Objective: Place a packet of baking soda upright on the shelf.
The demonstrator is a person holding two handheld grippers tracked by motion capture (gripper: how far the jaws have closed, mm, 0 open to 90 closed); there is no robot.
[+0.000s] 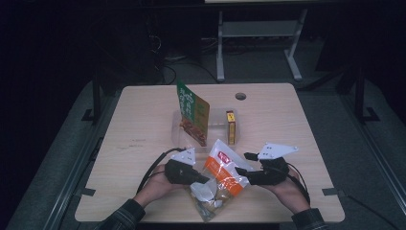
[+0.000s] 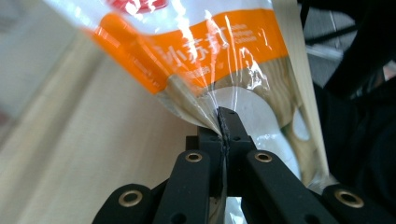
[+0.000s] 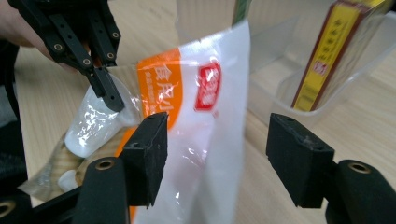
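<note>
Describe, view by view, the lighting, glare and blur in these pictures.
High view: dim, dark surroundings, the table lit. Left gripper view: glare streaks on the snack bag, top edge blurred. Right gripper view: bag and yellow box soft, near jaws sharp.

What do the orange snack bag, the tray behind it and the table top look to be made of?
Orange snack bag: thin glossy plastic film, part clear, going by its crinkles and glare; the left tongs pinch its edge. Tray: clear rigid plastic, since the yellow box shows through its wall. Table top: pale wood-grain surface with a matte look, probably laminate, though solid wood cannot be ruled out.
</note>
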